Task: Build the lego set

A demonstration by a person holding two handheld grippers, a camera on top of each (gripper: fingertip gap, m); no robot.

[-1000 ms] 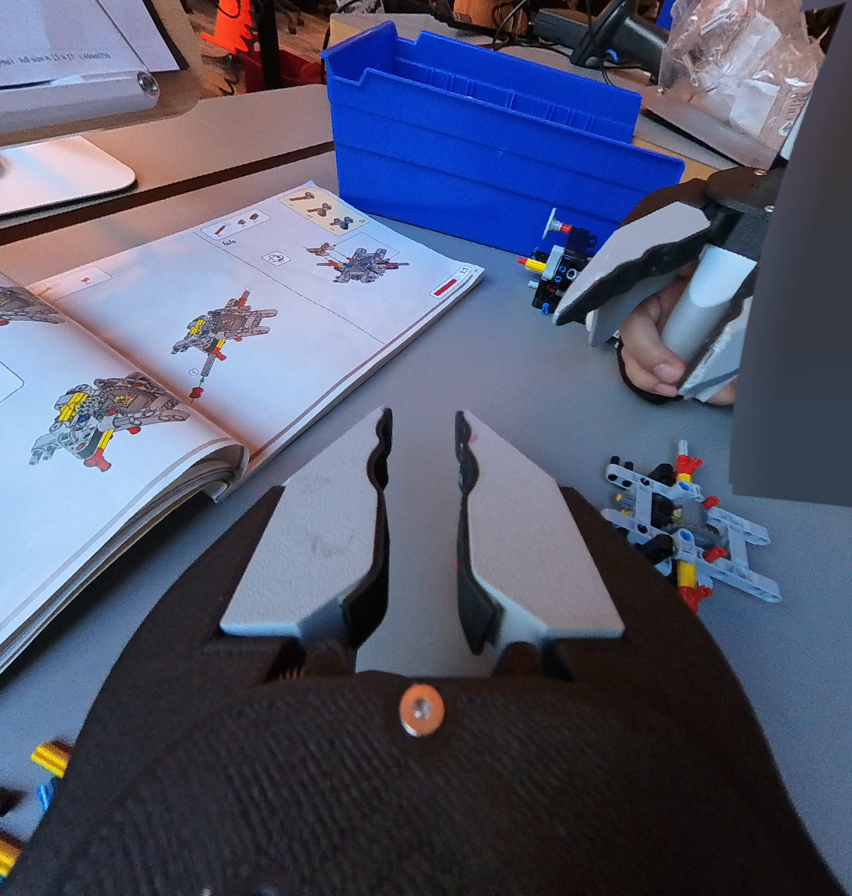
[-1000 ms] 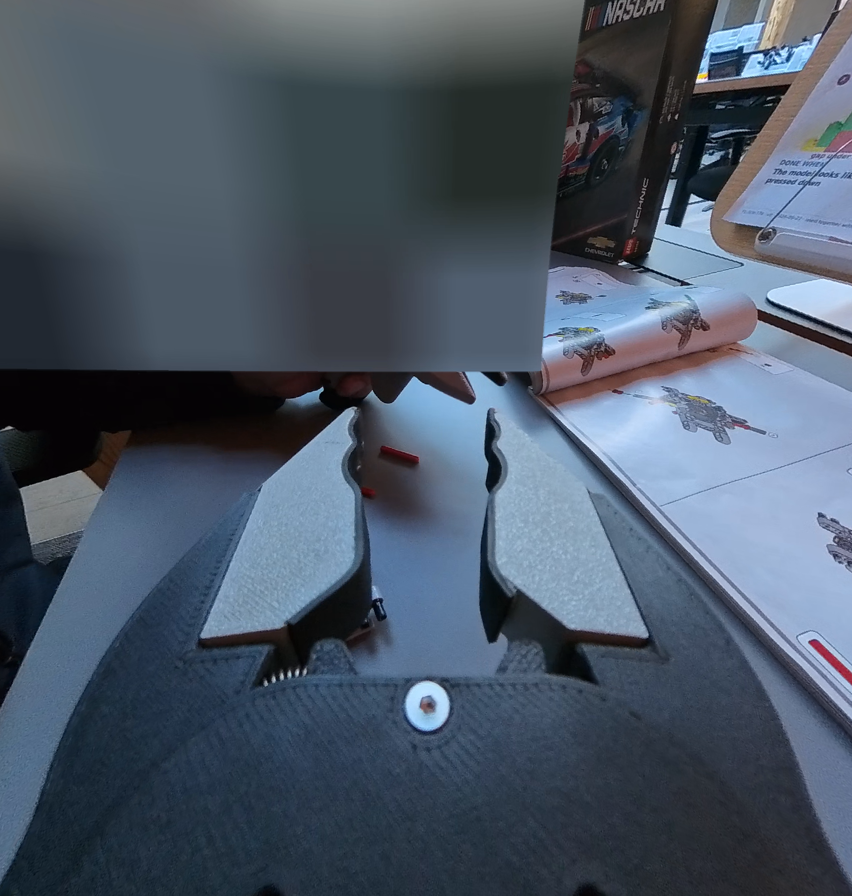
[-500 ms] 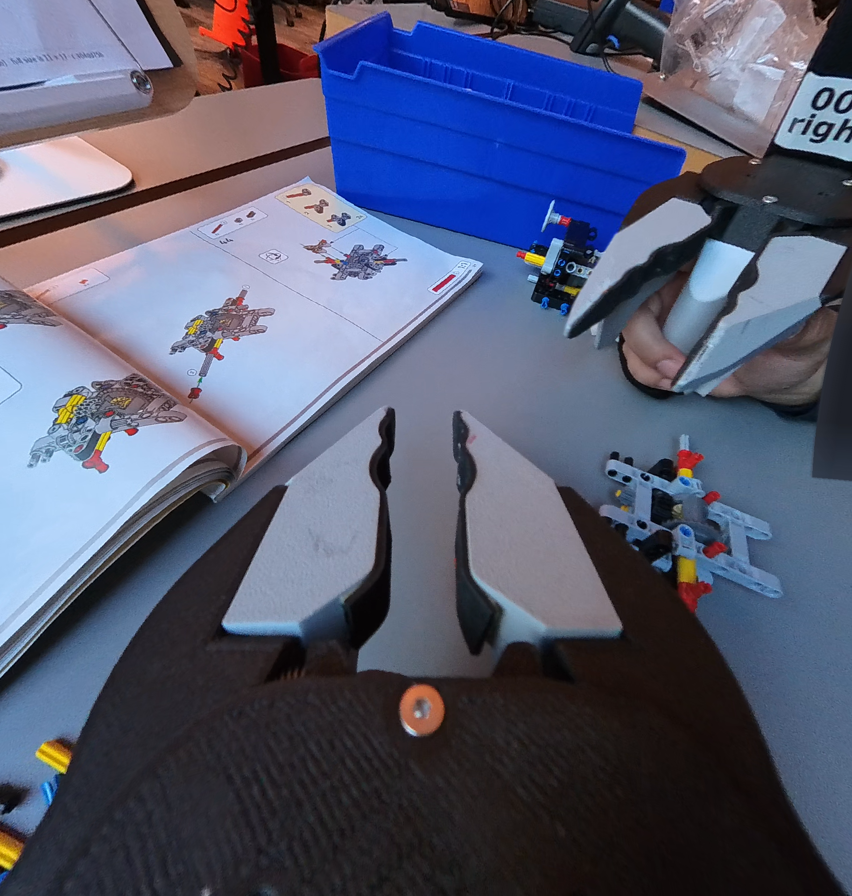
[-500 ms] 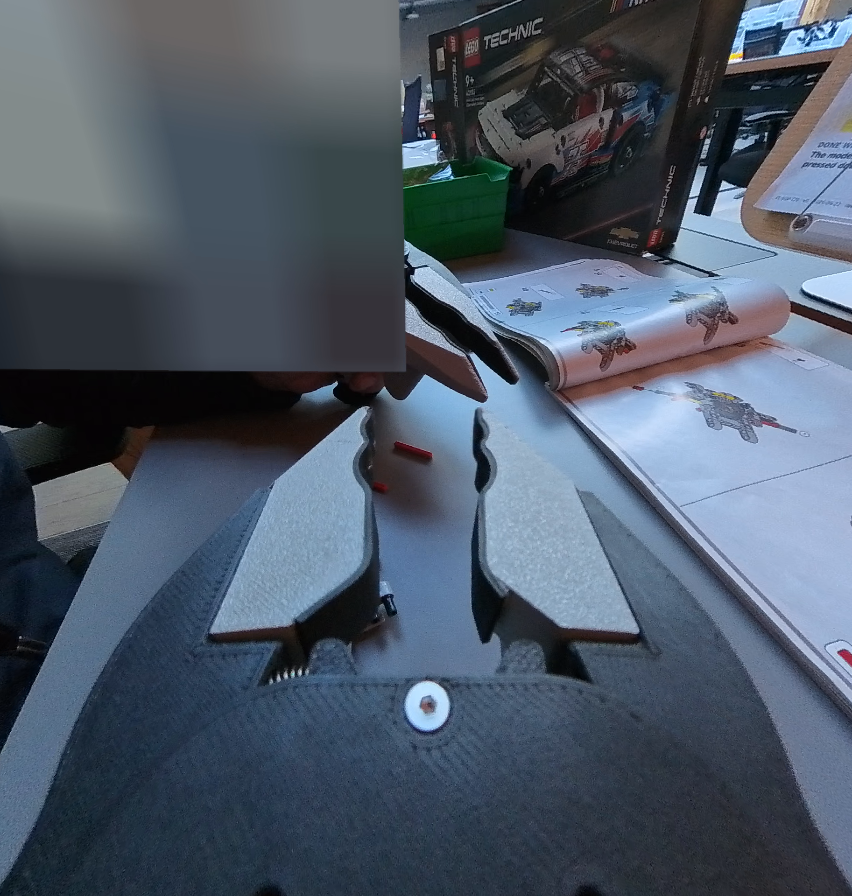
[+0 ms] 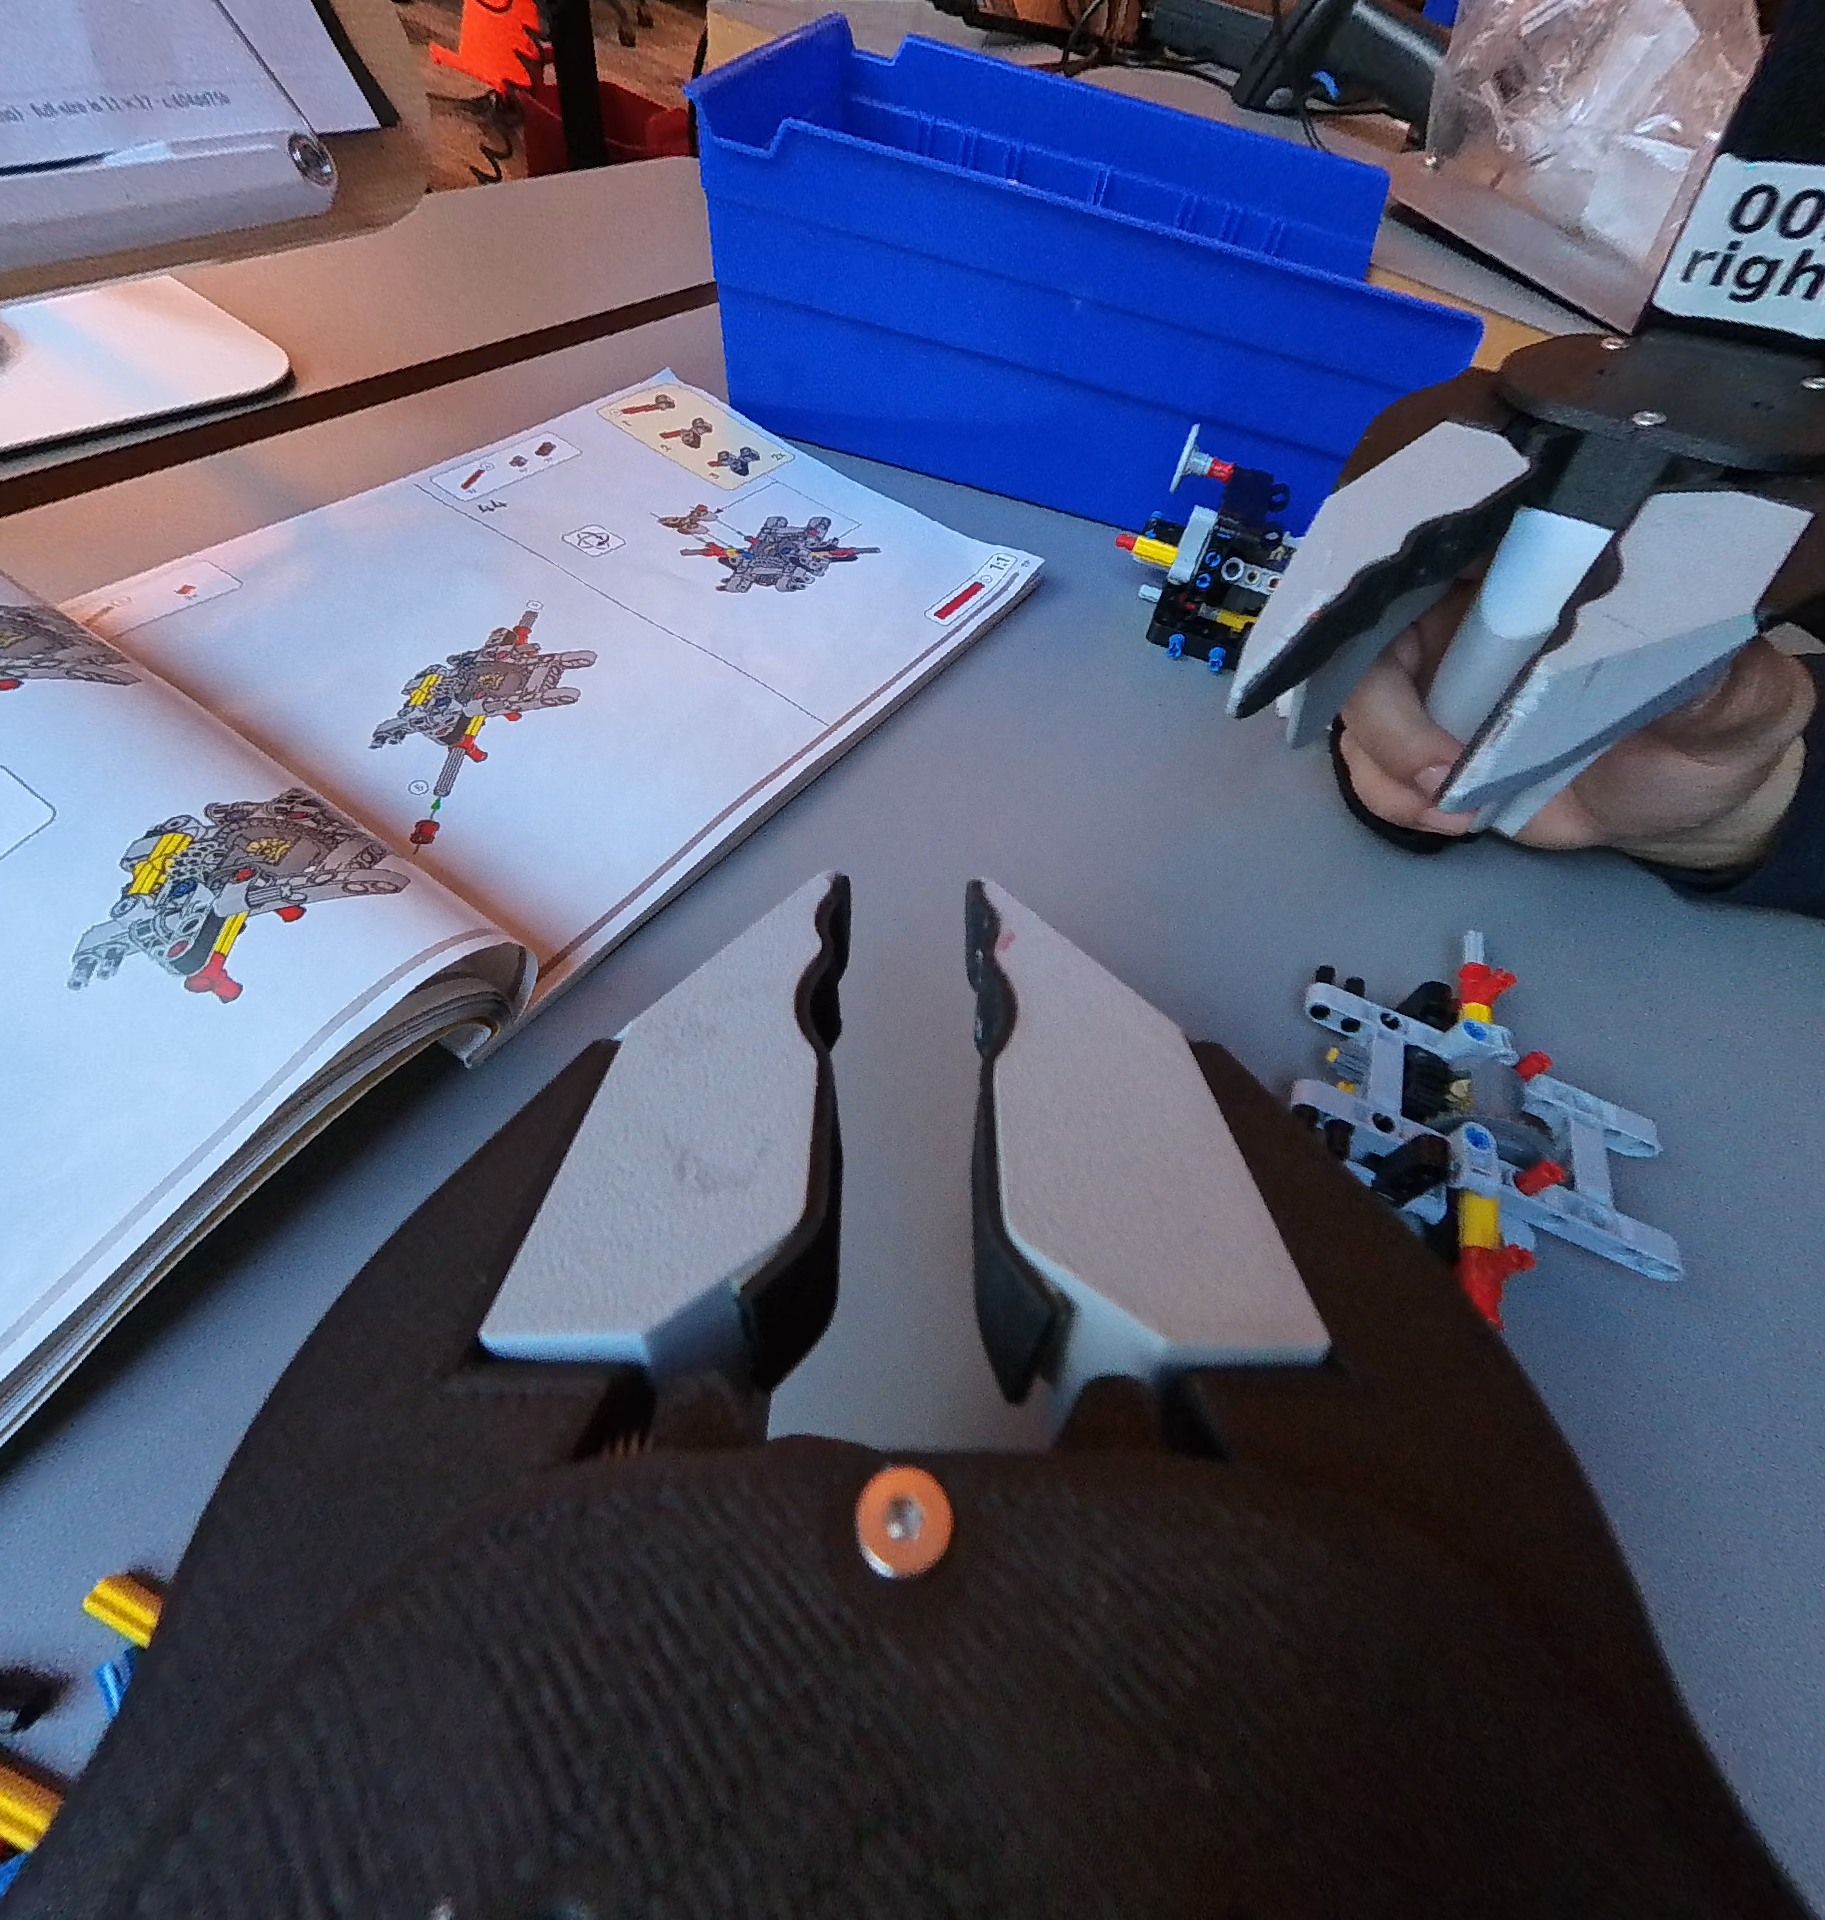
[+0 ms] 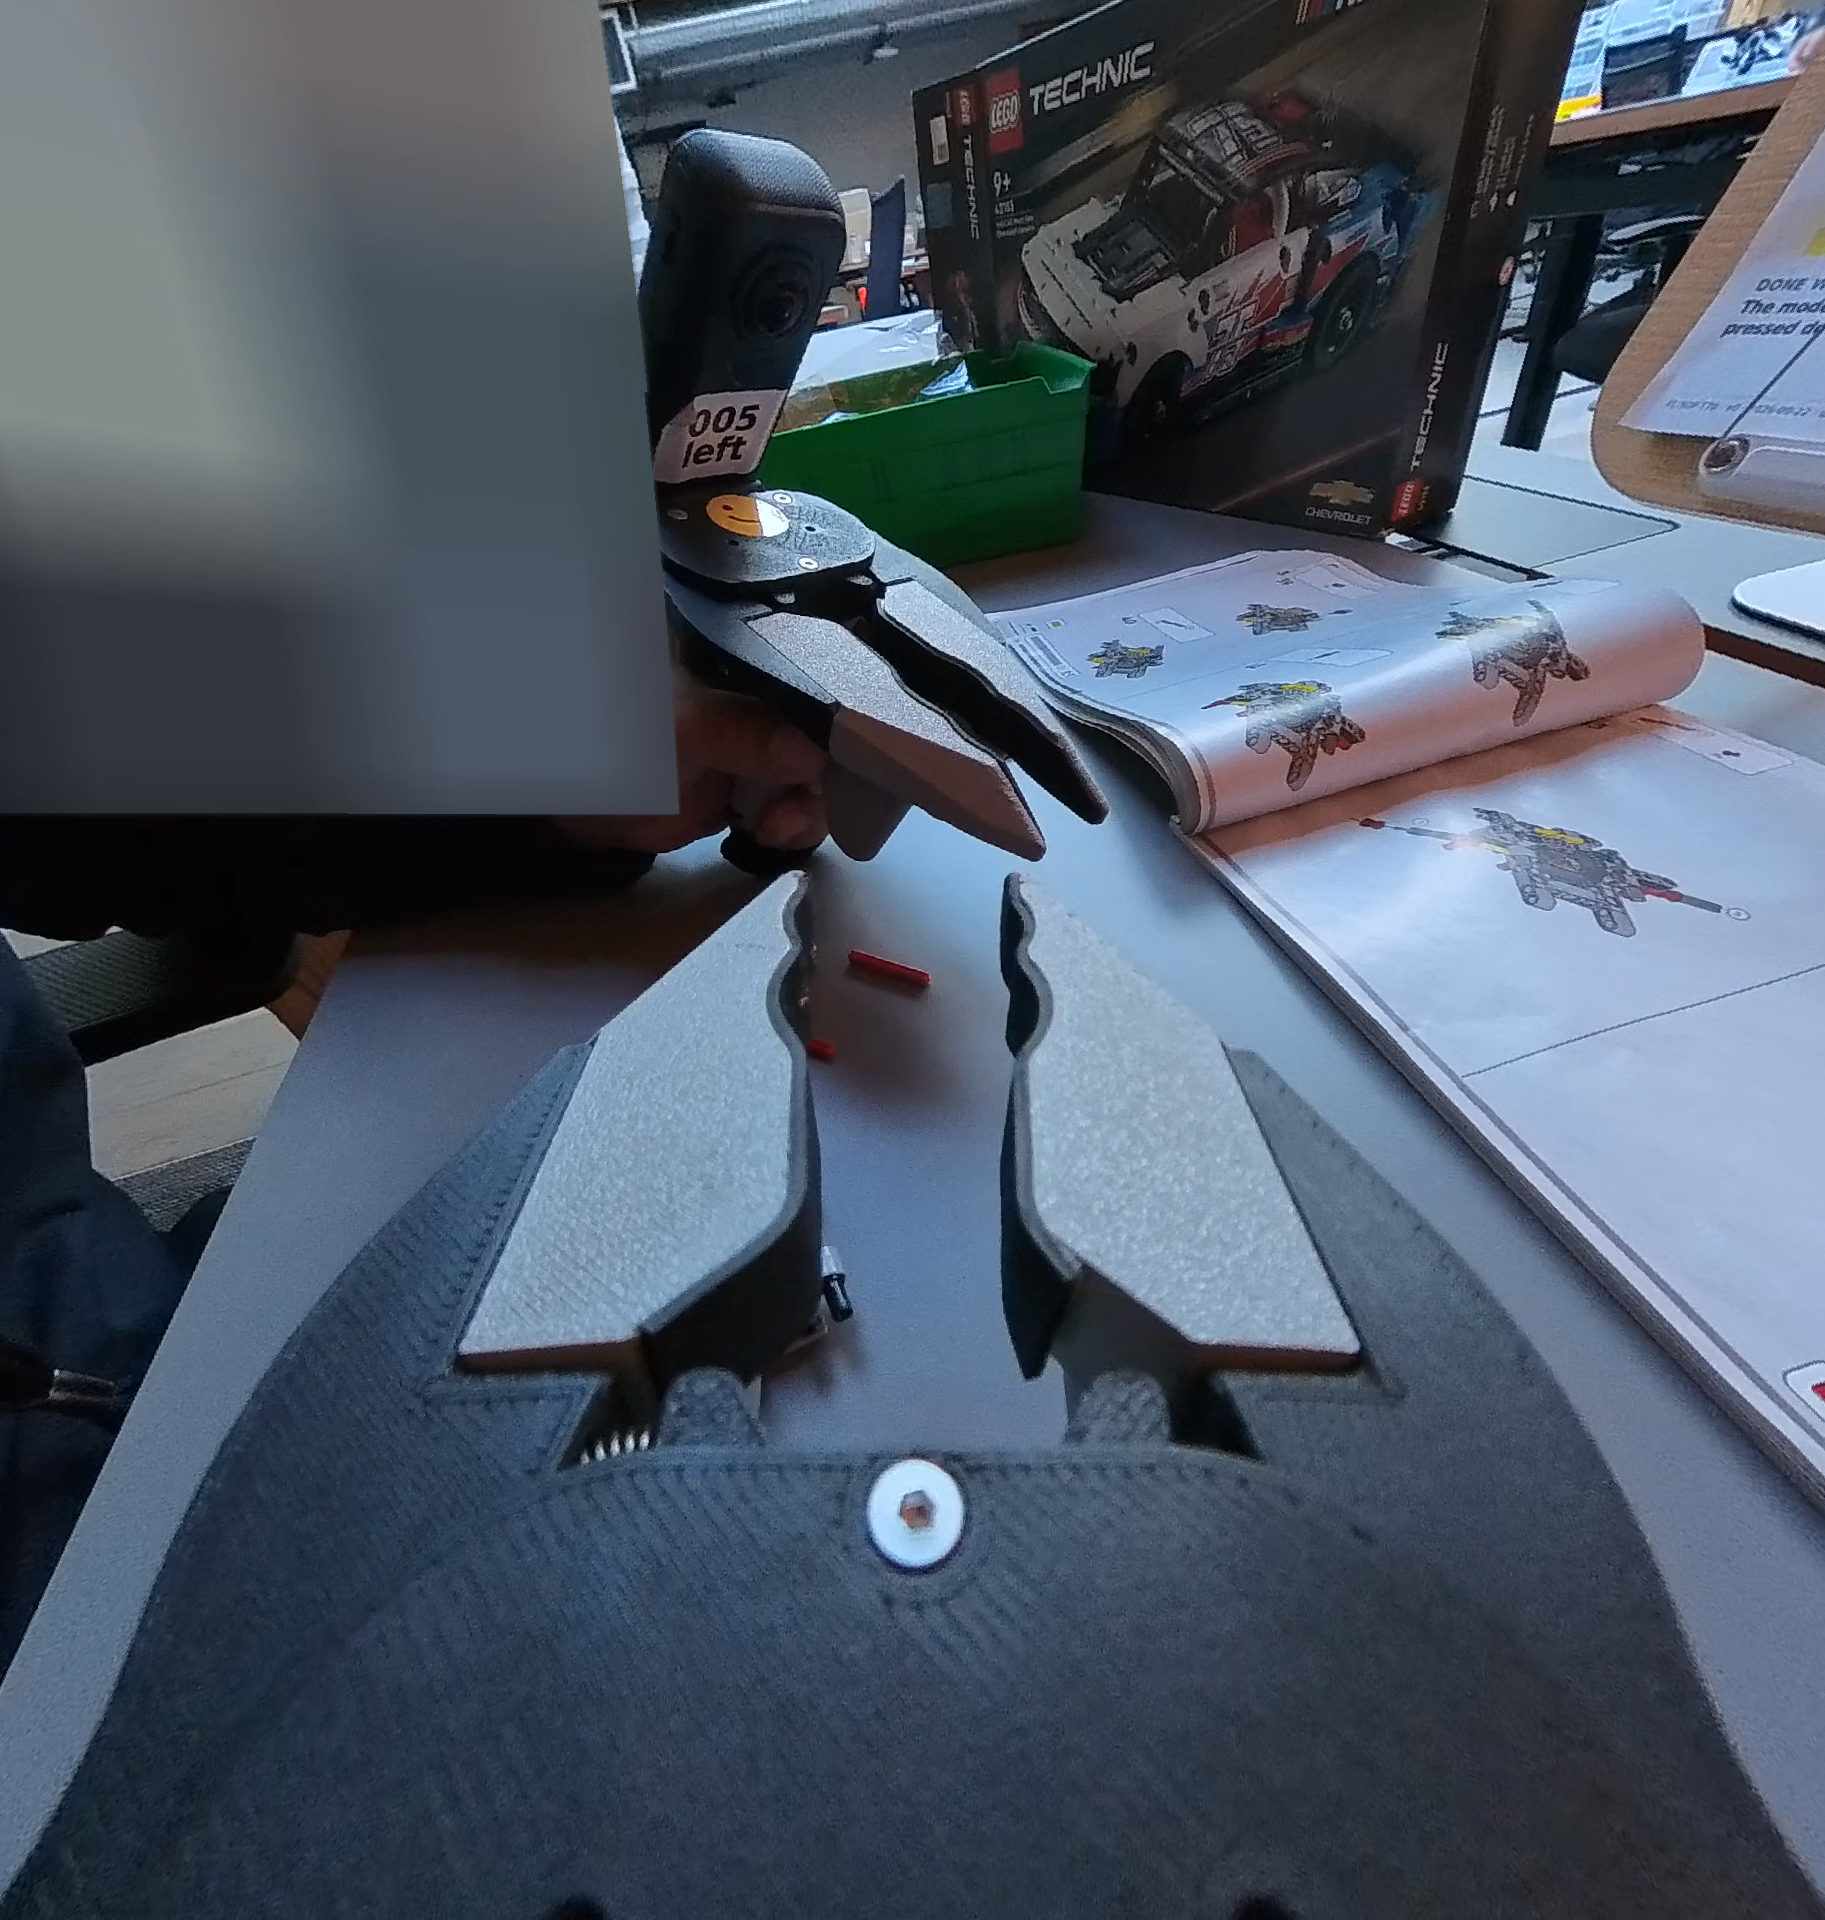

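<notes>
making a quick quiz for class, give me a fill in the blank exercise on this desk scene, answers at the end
1. The storage bin behind the open instruction booklet is ____ in colour.
2. The loose rod on the table seen between the right gripper's fingers is ____.
3. The left gripper holds ____ between its fingers.
4. The bin beside the boxed car set is ____.

Missing words: blue; red; nothing; green
</notes>
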